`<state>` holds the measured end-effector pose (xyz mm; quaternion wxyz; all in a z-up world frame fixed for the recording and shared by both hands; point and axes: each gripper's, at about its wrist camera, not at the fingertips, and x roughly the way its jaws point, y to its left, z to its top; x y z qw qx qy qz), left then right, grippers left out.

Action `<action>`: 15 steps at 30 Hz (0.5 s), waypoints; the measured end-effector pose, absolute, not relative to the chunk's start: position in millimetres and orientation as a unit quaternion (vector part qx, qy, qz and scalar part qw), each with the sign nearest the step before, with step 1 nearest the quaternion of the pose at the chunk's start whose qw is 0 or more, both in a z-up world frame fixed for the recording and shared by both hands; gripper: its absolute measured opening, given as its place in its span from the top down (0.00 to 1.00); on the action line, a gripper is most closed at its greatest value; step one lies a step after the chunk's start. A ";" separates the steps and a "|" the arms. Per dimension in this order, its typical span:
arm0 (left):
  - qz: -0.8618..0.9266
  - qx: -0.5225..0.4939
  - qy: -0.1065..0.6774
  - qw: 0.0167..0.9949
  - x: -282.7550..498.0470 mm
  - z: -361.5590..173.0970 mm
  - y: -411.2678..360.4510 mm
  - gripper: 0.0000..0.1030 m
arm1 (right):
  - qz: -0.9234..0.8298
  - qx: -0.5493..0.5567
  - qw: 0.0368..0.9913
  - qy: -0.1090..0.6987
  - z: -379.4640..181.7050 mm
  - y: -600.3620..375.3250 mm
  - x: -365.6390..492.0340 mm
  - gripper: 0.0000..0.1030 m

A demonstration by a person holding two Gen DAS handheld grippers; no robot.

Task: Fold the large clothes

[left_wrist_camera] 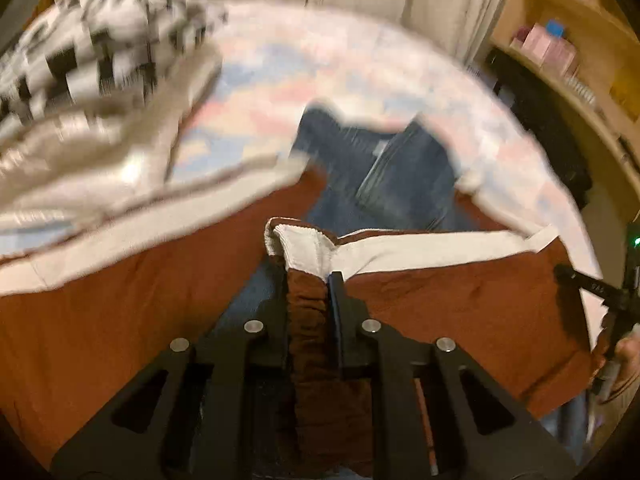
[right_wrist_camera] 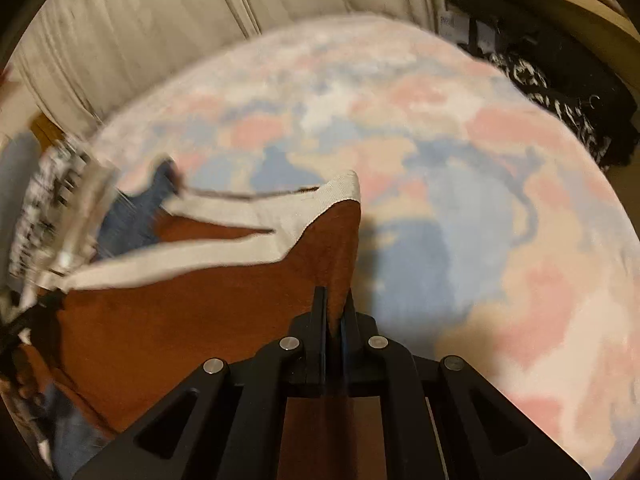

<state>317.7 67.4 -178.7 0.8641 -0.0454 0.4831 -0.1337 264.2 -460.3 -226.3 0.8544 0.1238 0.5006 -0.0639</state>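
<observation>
Left wrist view: the left gripper (left_wrist_camera: 310,280) is clamped on a bunched fold of a rust-brown garment (left_wrist_camera: 120,320) with an off-white ribbed band, lying over blue denim jeans (left_wrist_camera: 384,176) on a fuzzy pastel rug (left_wrist_camera: 320,64). A blurred checkered cloth (left_wrist_camera: 104,40) sits at upper left.

Right wrist view: the right gripper (right_wrist_camera: 334,300) pinches the rust-brown garment's (right_wrist_camera: 180,320) edge near a ribbed pale corner, above the mottled pink-and-blue rug (right_wrist_camera: 480,200).
</observation>
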 end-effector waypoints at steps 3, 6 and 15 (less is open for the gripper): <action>-0.128 -0.060 0.495 0.857 316.4 -189.4 75.8 0.79 | -0.068 0.119 0.847 0.514 -233.2 -461.0 267.3 0.90; -0.123 -0.056 0.501 0.855 312.5 -178.7 79.7 0.69 | -0.078 0.124 0.847 0.511 -217.1 -463.5 258.0 0.66; -0.106 0.022 0.425 0.899 251.7 -106.6 82.9 0.55 | -0.021 0.082 0.885 0.459 -146.4 -398.2 195.2 0.48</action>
